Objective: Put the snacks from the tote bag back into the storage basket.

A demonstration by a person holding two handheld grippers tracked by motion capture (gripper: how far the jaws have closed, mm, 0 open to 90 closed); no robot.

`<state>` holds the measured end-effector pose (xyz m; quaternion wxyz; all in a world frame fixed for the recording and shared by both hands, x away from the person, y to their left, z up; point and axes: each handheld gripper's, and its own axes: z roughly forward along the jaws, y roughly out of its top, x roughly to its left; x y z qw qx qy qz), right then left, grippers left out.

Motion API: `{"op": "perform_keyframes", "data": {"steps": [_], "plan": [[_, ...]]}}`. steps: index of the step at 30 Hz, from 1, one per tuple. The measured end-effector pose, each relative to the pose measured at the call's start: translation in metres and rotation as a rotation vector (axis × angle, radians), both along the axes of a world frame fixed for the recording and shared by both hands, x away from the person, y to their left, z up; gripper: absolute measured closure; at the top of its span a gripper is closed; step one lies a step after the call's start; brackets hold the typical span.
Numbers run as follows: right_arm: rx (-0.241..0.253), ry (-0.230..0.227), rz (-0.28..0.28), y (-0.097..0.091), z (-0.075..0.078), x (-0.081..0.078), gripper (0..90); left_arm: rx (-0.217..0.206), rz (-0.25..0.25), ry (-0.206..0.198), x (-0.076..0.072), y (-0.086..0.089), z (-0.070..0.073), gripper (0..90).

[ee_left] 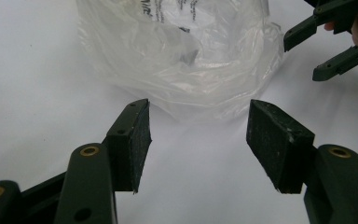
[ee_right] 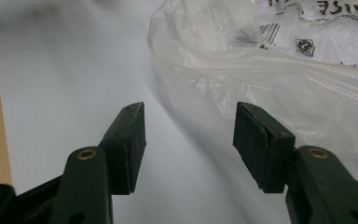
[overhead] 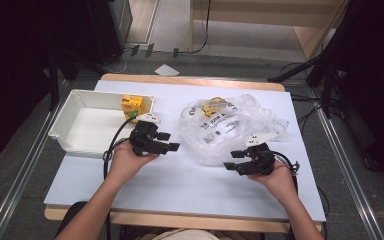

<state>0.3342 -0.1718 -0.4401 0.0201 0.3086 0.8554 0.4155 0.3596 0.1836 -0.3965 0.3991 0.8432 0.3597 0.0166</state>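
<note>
White covers the table (overhead: 180,185), and the clear plastic bag (overhead: 225,127) lying on it serves as the landmark here. Nearest the person, the right gripper (overhead: 236,161) sits just off the bag's near right edge, held in the right hand (overhead: 280,180), its jaws spread apart with nothing between them; in the right gripper view the right gripper (ee_right: 189,140) points along the bag (ee_right: 279,70), whose crumpled edge lies just beyond the right-hand jaw. To the bag's left, the left gripper (overhead: 169,141) rests in the left hand (overhead: 127,162), jaws likewise spread and empty, aimed toward the bag. In the left gripper view the left gripper (ee_left: 198,140) faces the bag (ee_left: 182,51) just ahead, with bare table between. Inside the bag, toward its far side, something yellow (overhead: 214,106) shows through the plastic beside black printed lettering. Farther left of the bag stands a white tray (overhead: 75,137), with a yellow carton (overhead: 132,107) upright in its far right corner.
</note>
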Motion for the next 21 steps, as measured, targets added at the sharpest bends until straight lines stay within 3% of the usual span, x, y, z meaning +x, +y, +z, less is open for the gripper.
{"op": "perform_keyframes", "data": {"steps": [16, 21], "plan": [[0.008, 0.006, 0.014, 0.002, 0.0, -0.001, 44.9, 0.023, -0.046, -0.009, -0.013, -0.018, -0.018, 41.2], [0.009, 0.007, 0.014, 0.002, 0.0, -0.001, 44.9, 0.027, -0.095, -0.033, -0.015, -0.023, -0.022, 41.1]]}}
